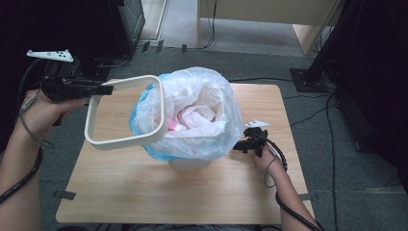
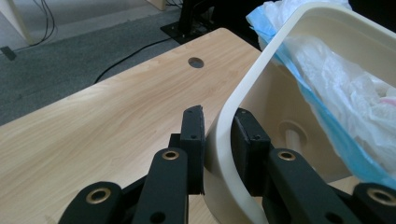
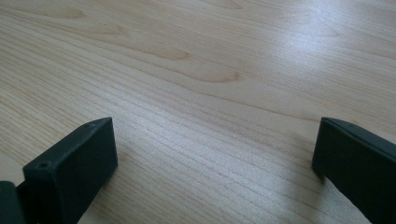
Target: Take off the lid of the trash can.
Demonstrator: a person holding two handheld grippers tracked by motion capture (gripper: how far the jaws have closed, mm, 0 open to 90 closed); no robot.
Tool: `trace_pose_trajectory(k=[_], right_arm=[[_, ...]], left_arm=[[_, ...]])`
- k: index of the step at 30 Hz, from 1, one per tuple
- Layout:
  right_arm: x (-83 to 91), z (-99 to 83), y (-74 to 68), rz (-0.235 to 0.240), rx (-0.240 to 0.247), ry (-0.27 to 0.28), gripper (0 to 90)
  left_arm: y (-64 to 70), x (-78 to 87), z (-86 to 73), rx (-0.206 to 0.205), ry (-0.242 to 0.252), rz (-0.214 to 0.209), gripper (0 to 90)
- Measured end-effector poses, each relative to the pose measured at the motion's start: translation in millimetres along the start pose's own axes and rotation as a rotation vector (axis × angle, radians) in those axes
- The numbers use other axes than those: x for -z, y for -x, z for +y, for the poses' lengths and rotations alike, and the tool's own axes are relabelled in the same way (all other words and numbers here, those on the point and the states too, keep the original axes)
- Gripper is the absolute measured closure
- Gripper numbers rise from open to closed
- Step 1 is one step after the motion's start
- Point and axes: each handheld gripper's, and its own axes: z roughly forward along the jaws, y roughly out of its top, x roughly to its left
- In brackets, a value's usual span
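Risk first, w/ the left gripper (image 1: 98,89): its jaws are clamped on one wall of the cream plastic bin rim (image 1: 126,112), a rounded-square retaining frame held tilted in the air at the left side of the waste bin (image 1: 188,162). Grip is thin, on one edge only, so the frame could prob. twist or slip out if swung fast. The frame's far corner sits touching or just beside the blue-edged bin liner (image 1: 192,115); dragging it sideways could snag the plastic, pull the bag off the bin mouth, or tip the light bin over.

Rim looks smooth, hard, off-white, open in the middle, w/ rounded corners; in the left gripper view the wall (image 2: 224,140) runs straight up between the two black pads. Liner is translucent white w/ a blue tint, puffed up and crumpled above the bin, draped over the edge; something pink lies inside, can't tell what.

Bin stands near the middle of the wooden table (image 1: 144,192), only a bit of its pale body visible under the bag.

Right gripper (image 1: 240,145) rests low on the table just beside the bag's right side, jaws spread wide, holding nothing; so nothing steadies the bin if the liner gets tugged.
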Motion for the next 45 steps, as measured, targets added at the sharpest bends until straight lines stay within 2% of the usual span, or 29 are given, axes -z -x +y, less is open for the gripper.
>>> trace_pose_trajectory(k=[8,16,21,27,29,35,41,45], right_arm=[[0.0,0.0,0.0,0.0,0.0,0.0,0.0],[0.0,0.0,0.0,0.0,0.0,0.0,0.0],[0.2,-0.2,-0.2,-0.001,-0.001,0.0,0.0],[0.2,-0.2,-0.2,-0.001,-0.001,0.0,0.0],[0.2,-0.2,-0.2,-0.001,-0.001,0.0,0.0],[0.1,-0.2,-0.2,-0.001,-0.001,0.0,0.0],[0.2,-0.3,-0.3,-0.002,-0.002,0.001,0.0],[0.2,-0.3,-0.2,-0.002,-0.001,0.001,0.0]], left_arm=[[-7.6,8.5,-13.5,0.022,0.026,0.012,76.4],[-11.2,17.5,-21.9,0.02,0.028,0.026,76.6],[-15.6,21.8,-31.1,0.035,0.028,0.033,76.9],[-20.9,22.7,-42.7,0.053,0.014,0.051,77.0],[-21.7,22.1,-46.4,0.05,-0.002,0.069,76.6],[-27.0,20.9,-59.8,0.074,-0.009,0.066,77.0],[-31.0,21.2,-71.2,0.078,-0.013,0.074,77.7],[-32.7,20.1,-77.5,0.069,-0.035,0.091,77.2]])
